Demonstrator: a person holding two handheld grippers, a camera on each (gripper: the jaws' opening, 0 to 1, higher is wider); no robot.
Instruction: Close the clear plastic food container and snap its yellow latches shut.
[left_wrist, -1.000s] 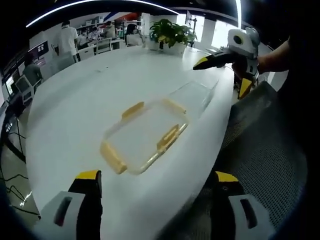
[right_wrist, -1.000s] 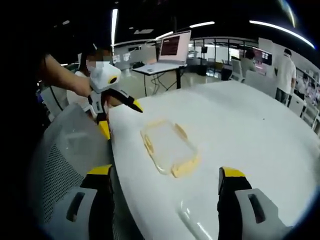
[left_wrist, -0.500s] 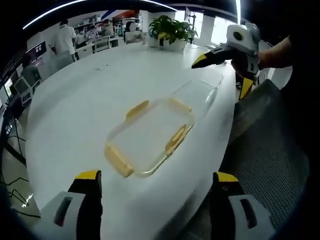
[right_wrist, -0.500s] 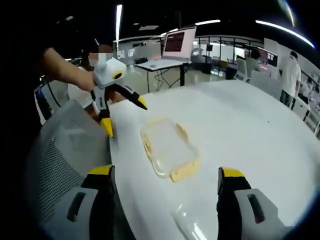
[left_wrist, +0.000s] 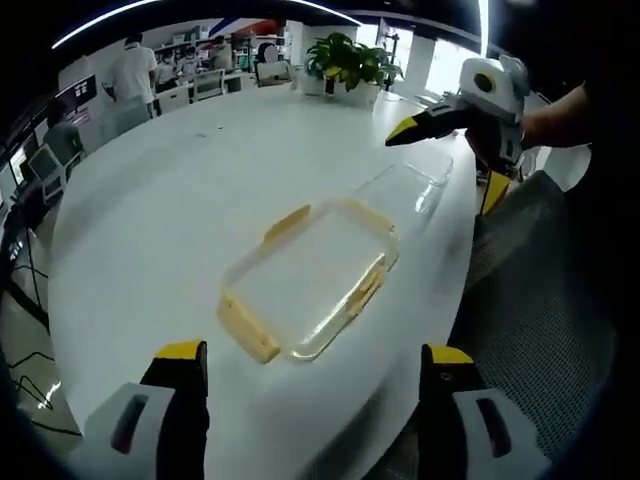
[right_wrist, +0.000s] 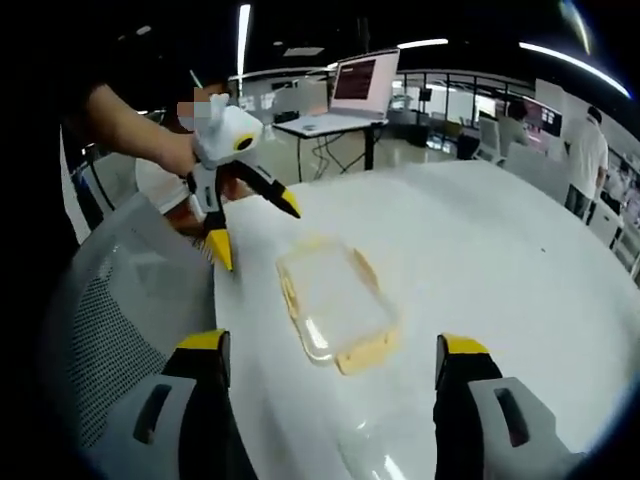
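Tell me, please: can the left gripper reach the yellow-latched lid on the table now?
Probably yes. The left gripper is open, and the lid lies flat just ahead of it on the white table, with nothing between them.

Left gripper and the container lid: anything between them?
Nothing: bare white table between the left gripper and the lid, in the left gripper view.

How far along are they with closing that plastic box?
Nothing looks done yet. The lid with yellow latches lies flat on the white table, apart from the clear container base. The left claw and right claw are both open and holding nothing. Fitting the lid and snapping remain.
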